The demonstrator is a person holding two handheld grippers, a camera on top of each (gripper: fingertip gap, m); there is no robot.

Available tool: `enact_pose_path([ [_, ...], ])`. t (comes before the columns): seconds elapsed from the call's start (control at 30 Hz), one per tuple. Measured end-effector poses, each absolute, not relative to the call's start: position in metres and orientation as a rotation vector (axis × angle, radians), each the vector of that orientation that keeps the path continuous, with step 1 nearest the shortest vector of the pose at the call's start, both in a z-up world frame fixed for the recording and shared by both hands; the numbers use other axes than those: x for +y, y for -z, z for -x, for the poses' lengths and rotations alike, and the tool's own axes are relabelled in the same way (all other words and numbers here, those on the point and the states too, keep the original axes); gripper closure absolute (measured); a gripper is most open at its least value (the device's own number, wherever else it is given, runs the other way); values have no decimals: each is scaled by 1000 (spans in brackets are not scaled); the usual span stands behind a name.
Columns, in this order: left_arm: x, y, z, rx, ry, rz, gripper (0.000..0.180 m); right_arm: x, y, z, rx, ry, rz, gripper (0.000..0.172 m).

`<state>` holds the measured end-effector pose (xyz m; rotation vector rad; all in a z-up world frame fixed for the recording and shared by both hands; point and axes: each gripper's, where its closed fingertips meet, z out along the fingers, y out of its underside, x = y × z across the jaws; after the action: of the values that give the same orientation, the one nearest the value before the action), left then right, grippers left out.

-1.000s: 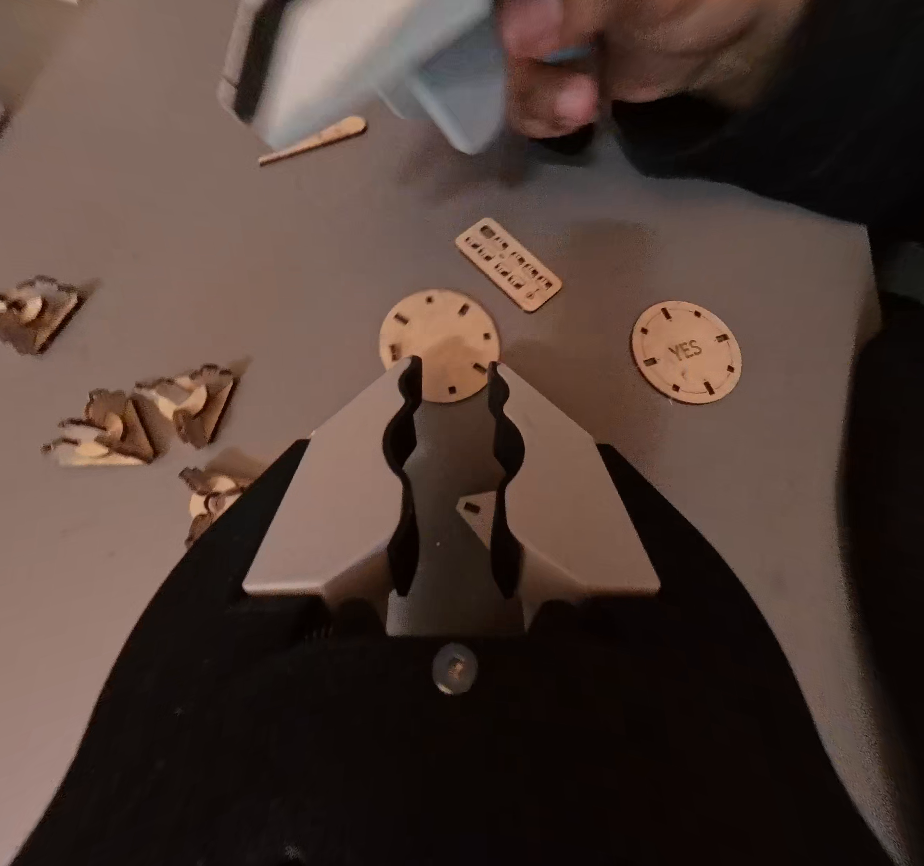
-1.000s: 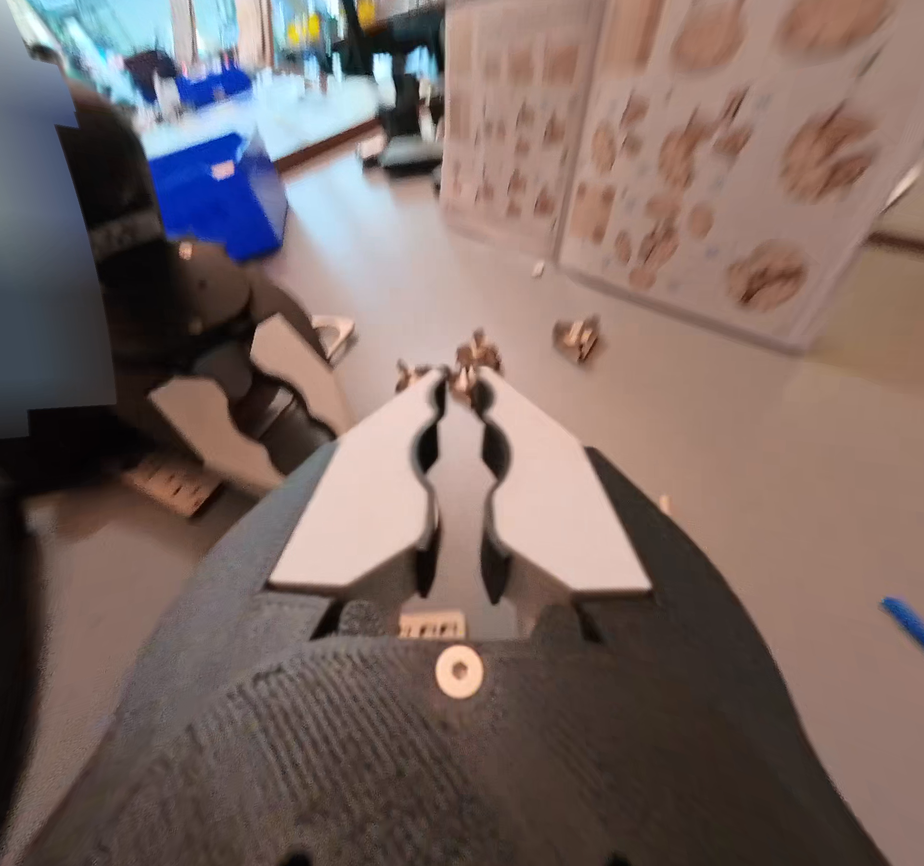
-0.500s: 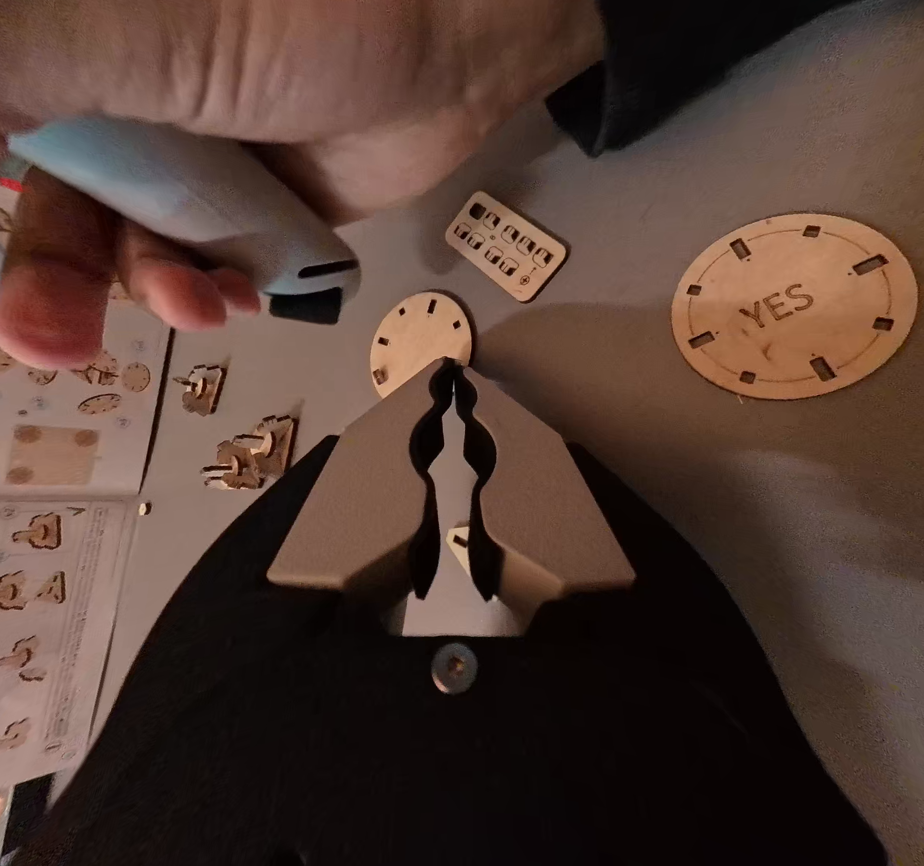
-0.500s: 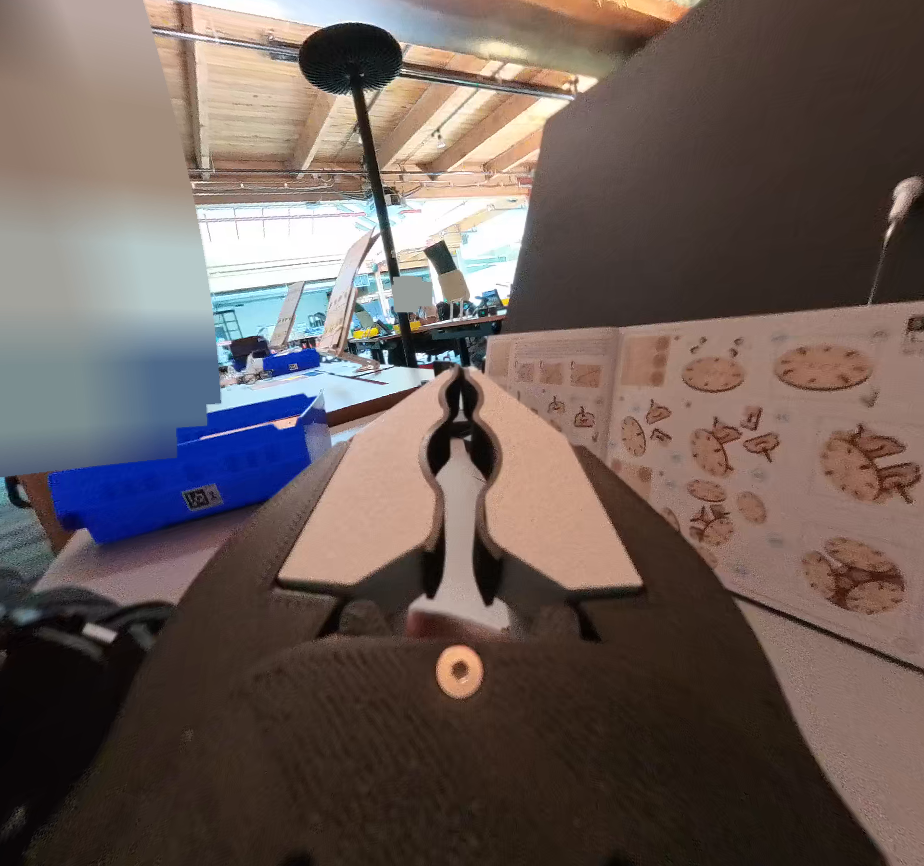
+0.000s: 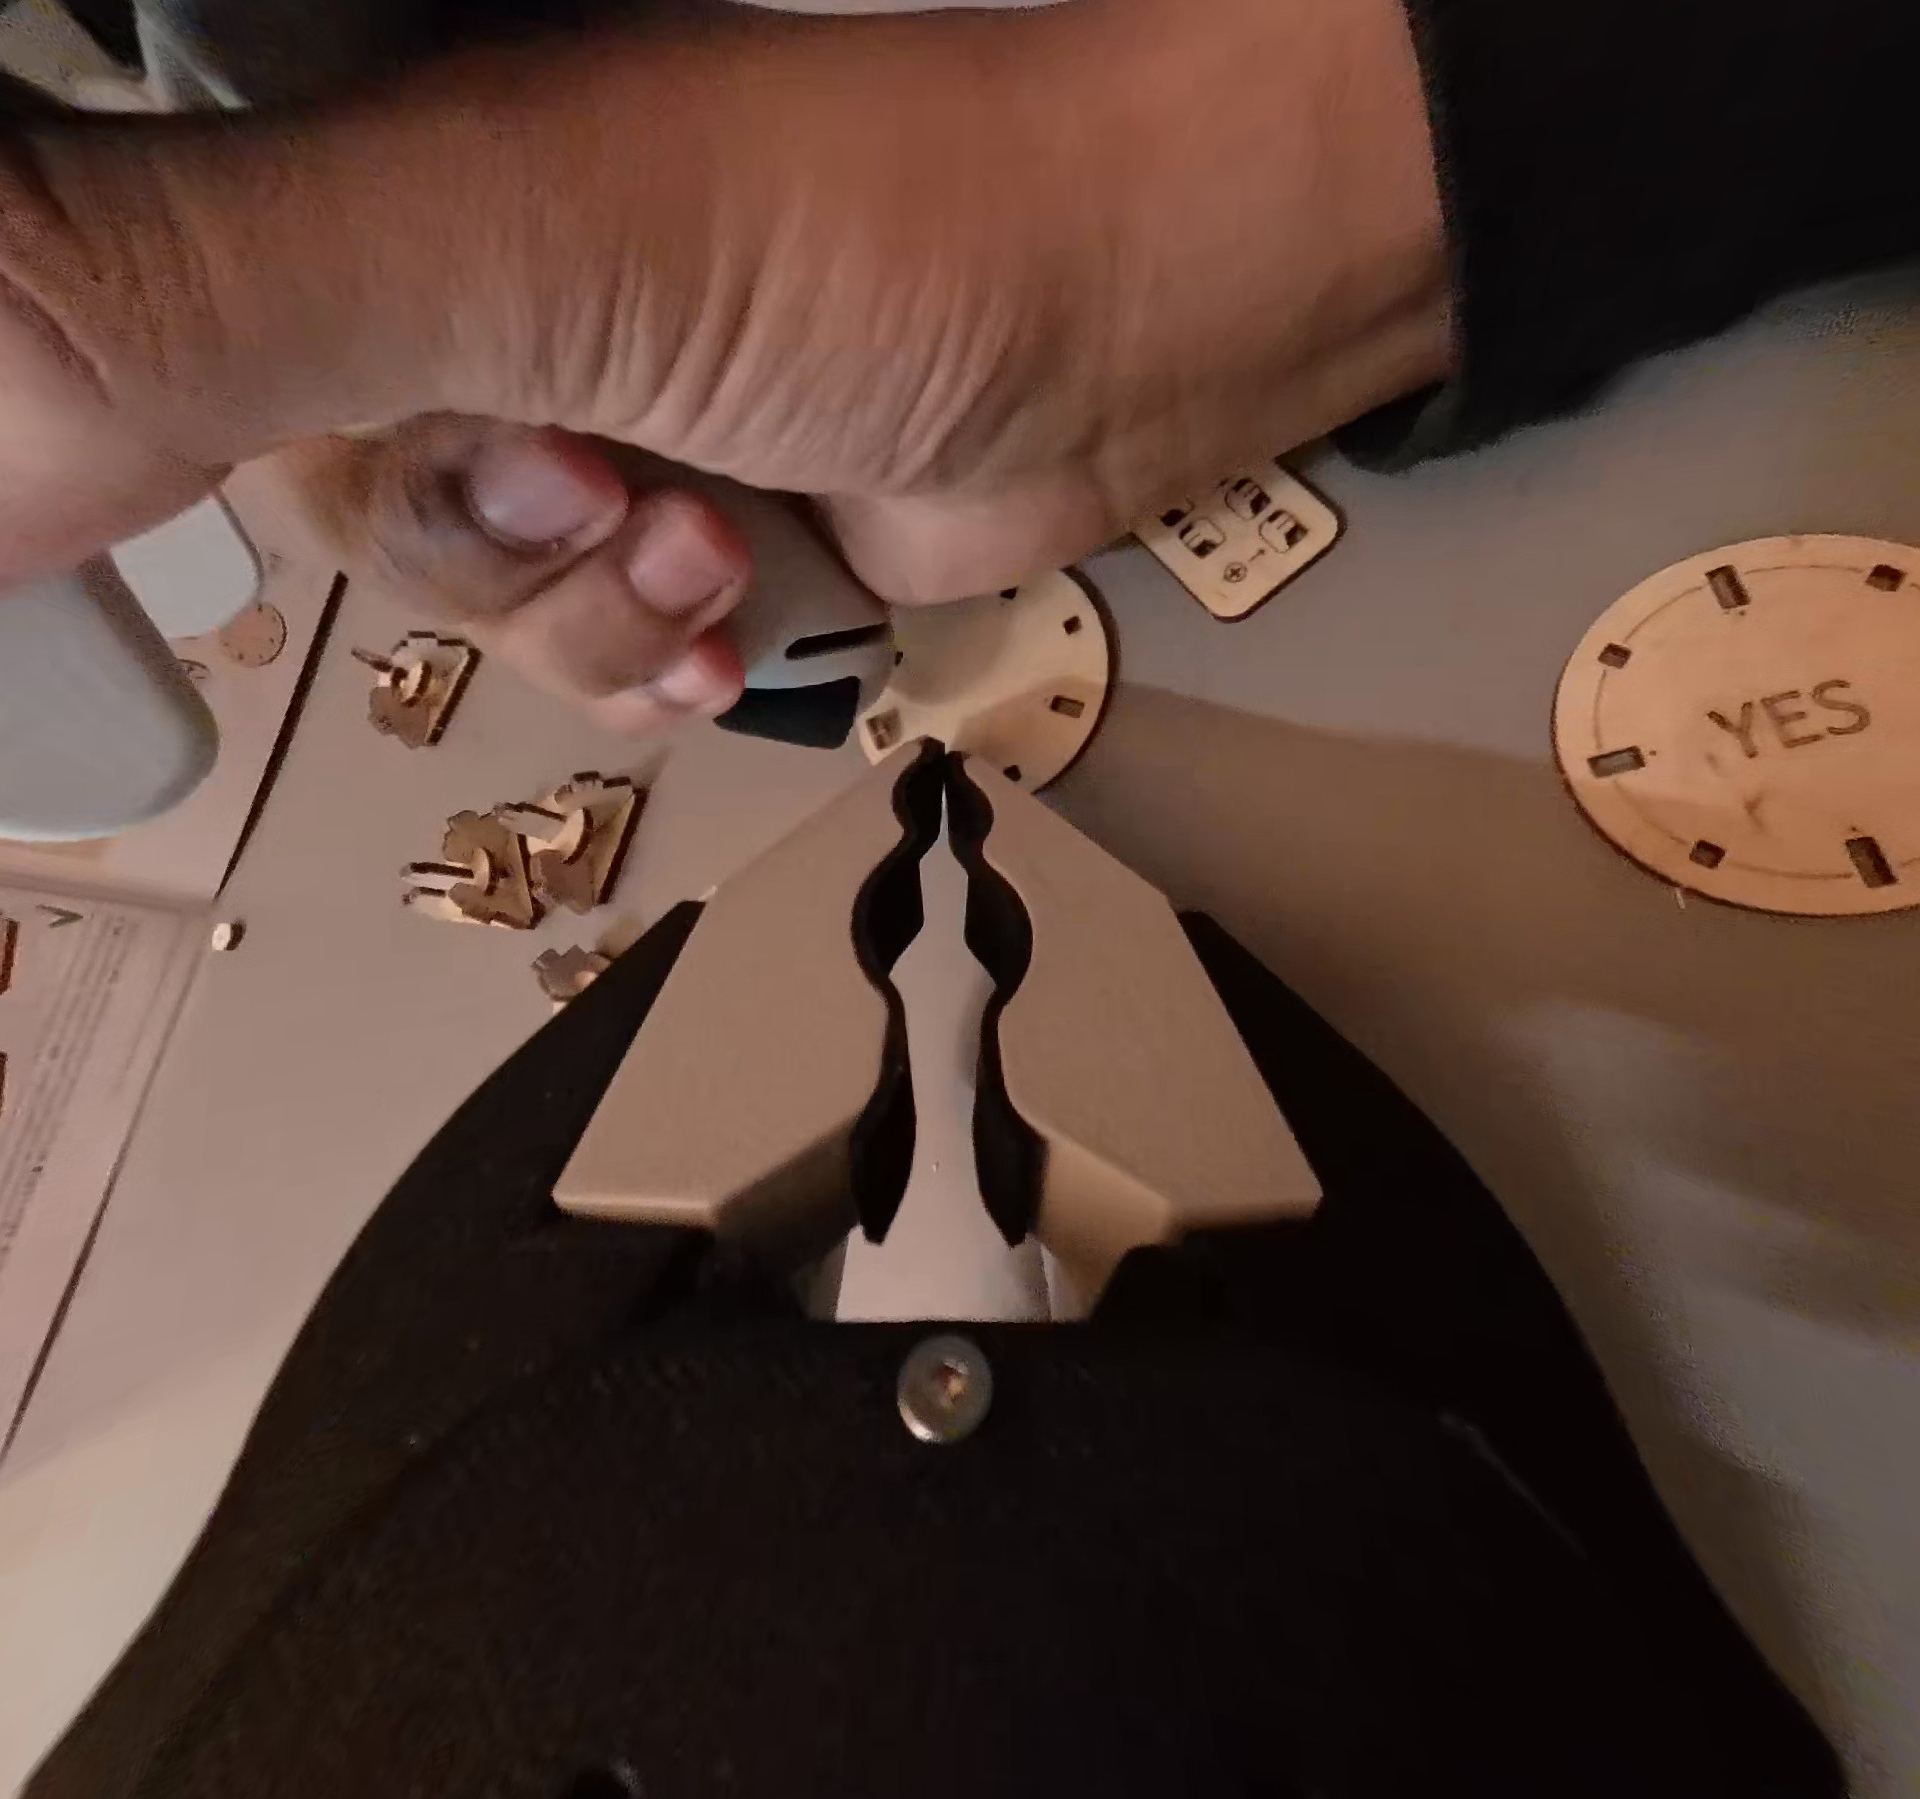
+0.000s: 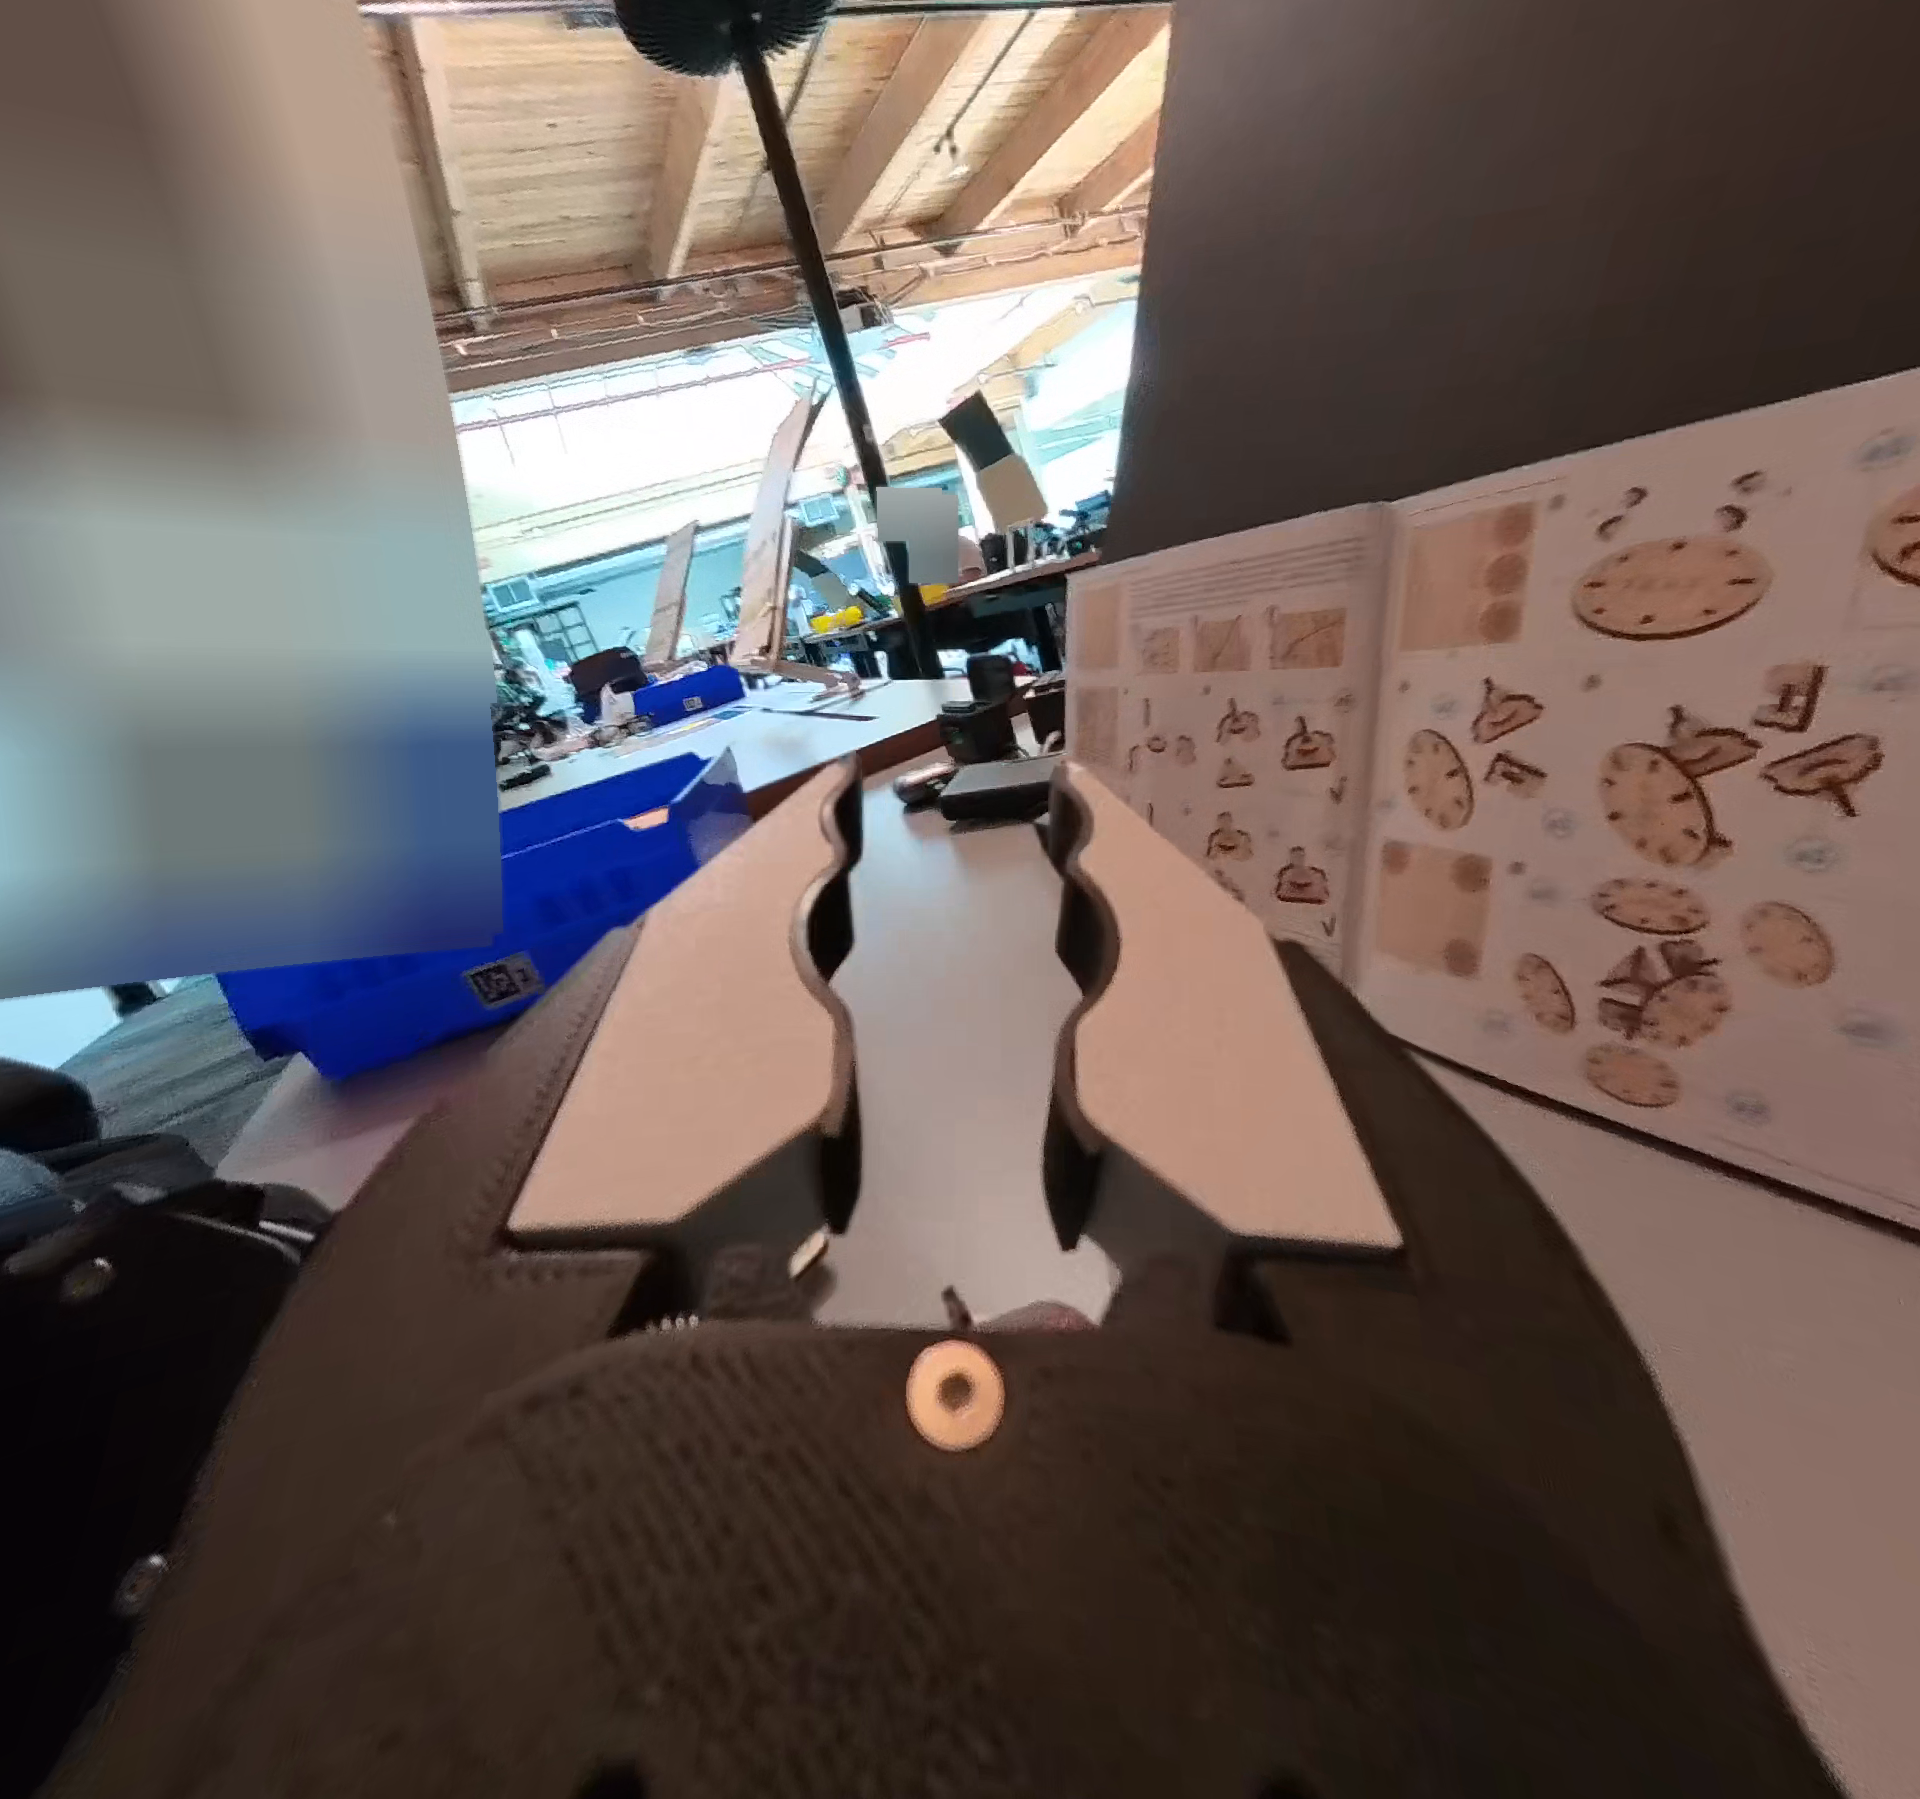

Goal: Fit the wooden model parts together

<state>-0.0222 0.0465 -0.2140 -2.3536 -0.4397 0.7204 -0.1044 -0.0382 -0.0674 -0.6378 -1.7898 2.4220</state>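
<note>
In the left wrist view my left gripper point(image 5: 940, 760) is shut. Its black fingertips point(image 5: 914, 793) meet right at the near rim of a small round wooden disc point(image 5: 1023, 669) with slots around its edge. I cannot tell whether they pinch the rim. A hand point(image 5: 779, 295) hangs over the disc and holds the other gripper's pale handle point(image 5: 816, 653), whose end is just left of the disc. In the right wrist view my right gripper point(image 6: 954, 793) is open with nothing between its fingers. It is raised and points level over the grey table point(image 6: 1714, 1334).
A second round wooden disc with engraved letters point(image 5: 1714, 814) lies to the right, and a slotted wooden card point(image 5: 1247, 554) behind the small disc. Small wooden assemblies point(image 5: 520, 856) and an open picture booklet point(image 6: 1558, 814) lie left of the left gripper. A blue bin point(image 6: 436, 970) and black devices point(image 6: 992, 783) stand farther off. About 20 cm separates my left fingertips from my right.
My left jaws closed at the small disc's rim and stay shut, and that view tilted nearer the table. My right gripper swung up off the table, shut on air, then opened. The hand moved over the disc.
</note>
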Motion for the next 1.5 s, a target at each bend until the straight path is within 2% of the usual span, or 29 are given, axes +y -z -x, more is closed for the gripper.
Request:
enact_pose_path([
  [0.03, 47, 214, 22, -439, -737, 2361, 180, -36, 66, 105, -1768, -2433, 640, 143],
  [0.1, 47, 214, 22, -427, -778, 2375, 180, -31, 63, 109, -1729, -2430, 663, 172],
  [0.2, 47, 214, 22, -422, -820, 2388, 180, -28, 66, 119, -1699, -2369, 773, 172],
  [0.37, 46, 215, 22, -423, -854, 2409, 180, -43, 52, 95, -1666, -2361, 567, 172],
  [0.5, 45, 216, 21, -446, -845, 2417, 179, -53, 91, 111, -1842, -2150, 666, 172],
  [0.67, 45, 216, 21, -458, -828, 2415, 179, -36, 53, 99, -1681, -2204, 522, 172],
  [0.77, 45, 216, 21, -463, -818, 2414, 179, -50, 91, 99, -1842, -2124, 567, 172],
  [0.97, 45, 216, 21, -448, -841, 2423, 179, -41, 73, 109, -1756, -2201, 579, 172],
  [1.1, 45, 216, 20, -443, -864, 2431, 179, -50, 103, 122, -1868, -2059, 596, 172],
  [1.23, 45, 216, 20, -444, -869, 2433, 179, -38, 71, 107, -1741, -2139, 488, 172],
  [1.37, 45, 216, 20, -447, -880, 2434, 179, -58, 104, 108, -1904, -2046, 494, 172],
  [1.5, 45, 216, 20, -442, -892, 2437, 179, -45, 76, 107, -1778, -2125, 474, 172],
])
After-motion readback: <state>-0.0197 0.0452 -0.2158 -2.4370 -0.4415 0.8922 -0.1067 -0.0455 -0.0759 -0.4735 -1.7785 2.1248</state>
